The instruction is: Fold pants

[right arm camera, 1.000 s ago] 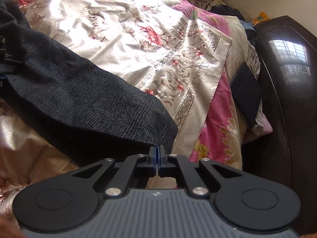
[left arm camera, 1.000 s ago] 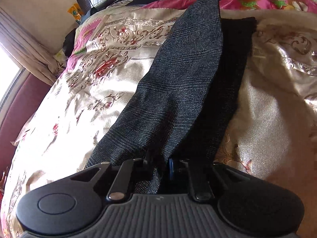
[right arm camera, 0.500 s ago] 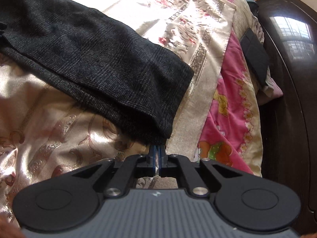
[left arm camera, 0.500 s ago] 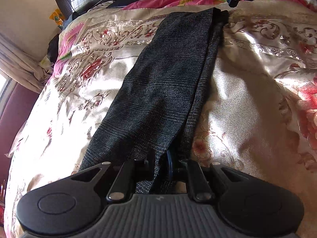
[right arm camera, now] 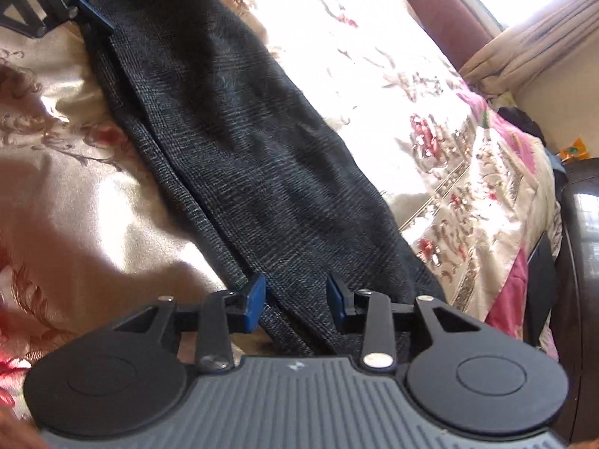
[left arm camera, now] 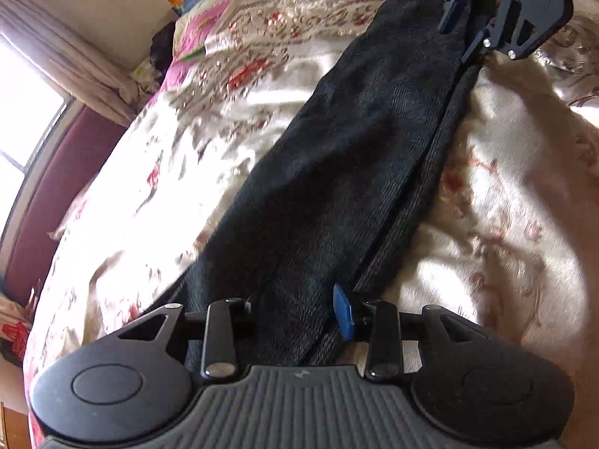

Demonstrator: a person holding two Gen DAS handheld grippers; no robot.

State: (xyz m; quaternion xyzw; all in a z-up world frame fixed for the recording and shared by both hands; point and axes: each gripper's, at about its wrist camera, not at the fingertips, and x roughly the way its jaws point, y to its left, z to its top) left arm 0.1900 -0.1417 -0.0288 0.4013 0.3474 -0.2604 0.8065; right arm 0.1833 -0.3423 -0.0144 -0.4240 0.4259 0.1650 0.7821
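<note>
We see the left gripper with its jaws opening, and the near end of the dark grey checked pants lies between them without the blue pad pressing on the cloth. The right gripper shows the same: its jaws are opening, the two blue pads stand apart, and the other end of the pants runs loosely between them.

From either end, we see the pants stretched out long and narrow, one layer folded over another, with a lower edge peeking out along one side. They lie flat on the bed, across its middle, over a shiny cream bedspread patterned with red flowers.

In the left wrist view the right gripper hangs over the far end of the pants. Toward one edge of the bed a pink floral sheet shows under the bedspread, next to a dark wooden headboard. Beige curtains hang by a bright window.
</note>
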